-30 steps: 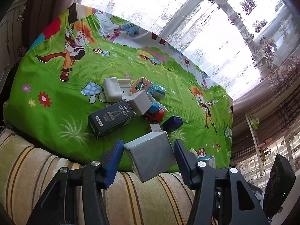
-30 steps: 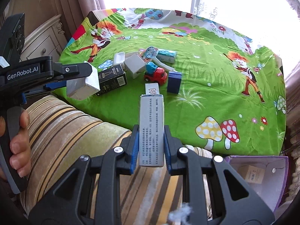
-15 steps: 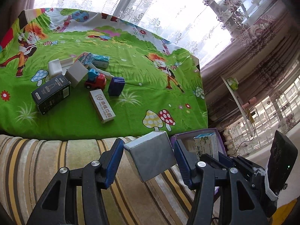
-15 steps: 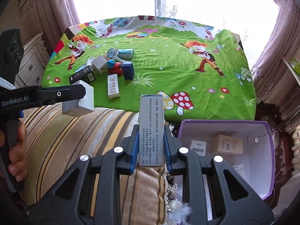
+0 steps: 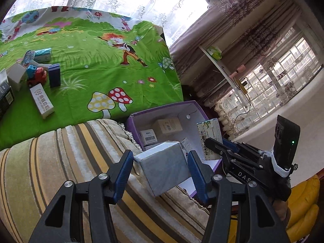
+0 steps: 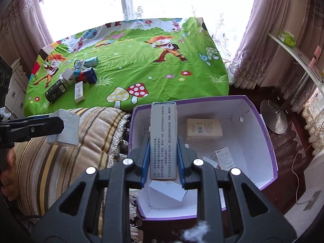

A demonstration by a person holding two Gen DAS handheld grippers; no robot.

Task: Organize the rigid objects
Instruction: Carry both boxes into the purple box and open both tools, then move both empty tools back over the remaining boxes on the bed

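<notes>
My left gripper [image 5: 161,169] is shut on a grey-white cube box [image 5: 165,167], held over the striped sofa arm beside the purple storage box [image 5: 162,108]. My right gripper [image 6: 163,160] is shut on a tall grey carton [image 6: 163,139] and holds it over the purple box [image 6: 261,125], which has several small cartons inside. The cube box also shows in the right wrist view [image 6: 65,127], left of the purple box. The right gripper with its carton [image 5: 210,139] shows in the left wrist view.
On the green cartoon cloth [image 6: 141,64] lie a black box [image 6: 55,91], a white carton [image 6: 79,90], a blue box [image 6: 91,76], a toy truck [image 5: 37,76] and more small boxes. The striped sofa arm [image 5: 60,162] lies between cloth and purple box.
Both grippers have swung right, away from the cloth, with their boxes still held. The right gripper's carton now hangs over the purple box; the left one's cube is close beside it.
</notes>
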